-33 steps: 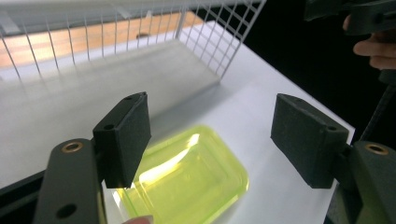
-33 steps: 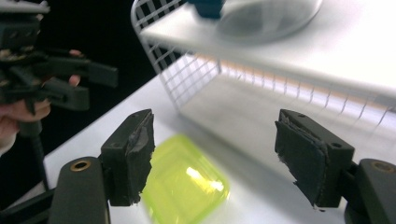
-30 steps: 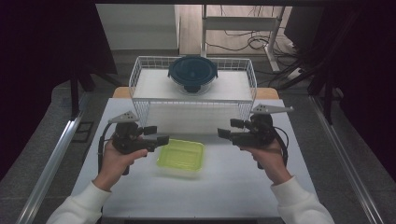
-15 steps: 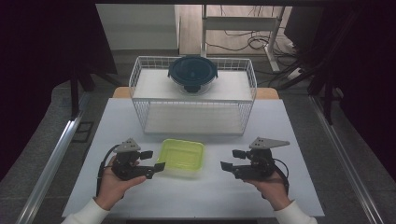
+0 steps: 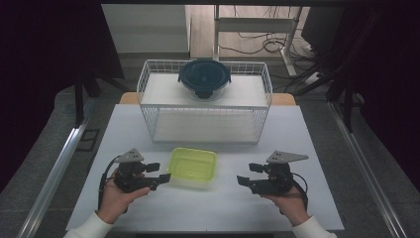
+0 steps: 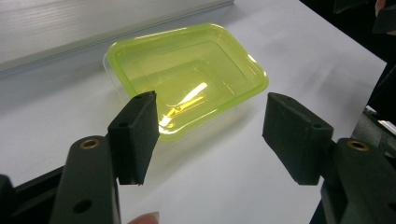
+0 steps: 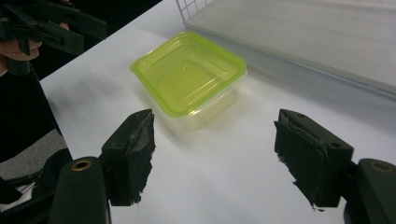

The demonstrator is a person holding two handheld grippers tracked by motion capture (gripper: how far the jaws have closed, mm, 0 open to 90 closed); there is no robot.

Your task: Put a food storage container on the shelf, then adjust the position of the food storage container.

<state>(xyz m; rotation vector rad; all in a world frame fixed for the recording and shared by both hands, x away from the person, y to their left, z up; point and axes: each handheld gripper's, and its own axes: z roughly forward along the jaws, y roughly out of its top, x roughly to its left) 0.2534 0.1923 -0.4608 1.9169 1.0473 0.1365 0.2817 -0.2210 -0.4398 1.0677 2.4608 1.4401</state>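
Observation:
A yellow-green lidded plastic container point(image 5: 192, 166) lies on the white table point(image 5: 297, 134), in front of the wire basket. My left gripper point(image 5: 162, 172) rests low at the container's left edge, pointing at it. Its jaws have just been closing a little and stand open, and the container's point(image 6: 187, 79) near corner lies just beyond the pads point(image 6: 135, 133), untouched. My right gripper point(image 5: 244, 174) sits a short way to the right of the container, also open with nothing between its jaws. In the right gripper view the container point(image 7: 189, 72) lies ahead of my right gripper point(image 7: 215, 135), with bare table between.
A white wire basket point(image 5: 205, 106) stands at the back of the table, with a dark blue round lidded bowl point(image 5: 204, 78) on its top shelf. Metal rails point(image 5: 54, 173) run along both sides of the table. Bare table lies between the container and my right gripper.
Both hands have come down from in front of the basket to table level on either side of the container. Over the last half second they have hardly moved.

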